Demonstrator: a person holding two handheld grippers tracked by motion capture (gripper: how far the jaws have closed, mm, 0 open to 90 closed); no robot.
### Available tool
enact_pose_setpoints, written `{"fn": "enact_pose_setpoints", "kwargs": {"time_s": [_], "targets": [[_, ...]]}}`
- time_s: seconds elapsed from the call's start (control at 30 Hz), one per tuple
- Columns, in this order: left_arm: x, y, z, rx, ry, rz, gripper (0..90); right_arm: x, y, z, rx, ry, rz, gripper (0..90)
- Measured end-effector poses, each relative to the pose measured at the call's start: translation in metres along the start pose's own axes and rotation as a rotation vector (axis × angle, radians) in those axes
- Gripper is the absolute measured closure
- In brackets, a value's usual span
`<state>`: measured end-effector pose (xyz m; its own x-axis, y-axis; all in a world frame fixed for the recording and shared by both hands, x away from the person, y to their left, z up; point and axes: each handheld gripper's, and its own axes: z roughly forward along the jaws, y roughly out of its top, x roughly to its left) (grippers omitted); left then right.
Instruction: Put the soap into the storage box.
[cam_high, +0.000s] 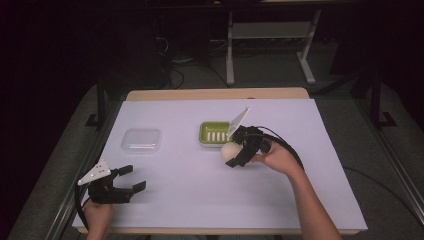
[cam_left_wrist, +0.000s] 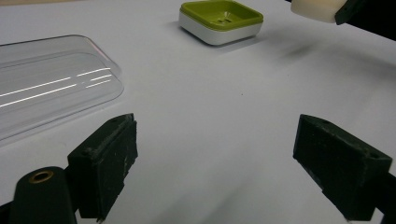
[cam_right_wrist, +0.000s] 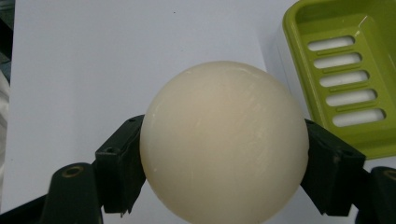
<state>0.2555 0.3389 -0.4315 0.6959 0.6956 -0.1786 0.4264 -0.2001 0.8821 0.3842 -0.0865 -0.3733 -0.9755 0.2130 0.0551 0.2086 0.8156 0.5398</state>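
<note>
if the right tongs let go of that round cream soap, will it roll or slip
The round cream soap bar looks domed and smooth, so it would probably roll or slide on the white table. The right tongs grip only its curved sides, so it may squirt out.

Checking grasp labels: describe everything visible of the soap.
The soap is a cream-white, rounded bar, smooth and matte, with faint scuffs. The right gripper is shut on it, one black pad pressing each side. It is held above the white table, just beside the green dish, not yet in it. Nothing else touches it. Its underside is hidden.
</note>
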Motion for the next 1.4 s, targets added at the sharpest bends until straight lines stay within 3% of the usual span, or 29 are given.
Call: {"fn": "enact_pose_setpoints", "kwargs": {"time_s": [0.2,0.93,1.4], "targets": [[0.000,0.000,0.001,0.000,-0.002,0.001,13.2,-0.007,0.005,-0.001,-0.016,0.006,0.001,23.8],[0.000,0.000,-0.001,-0.002,0.003,0.000,13.1,-0.026,0.037,-0.003,0.006,-0.009,-0.015,23.8],[0.001,0.000,-0.001,-0.004,0.002,0.000,13.1,-0.044,0.053,-0.006,0.015,-0.022,0.008,23.8]]}}
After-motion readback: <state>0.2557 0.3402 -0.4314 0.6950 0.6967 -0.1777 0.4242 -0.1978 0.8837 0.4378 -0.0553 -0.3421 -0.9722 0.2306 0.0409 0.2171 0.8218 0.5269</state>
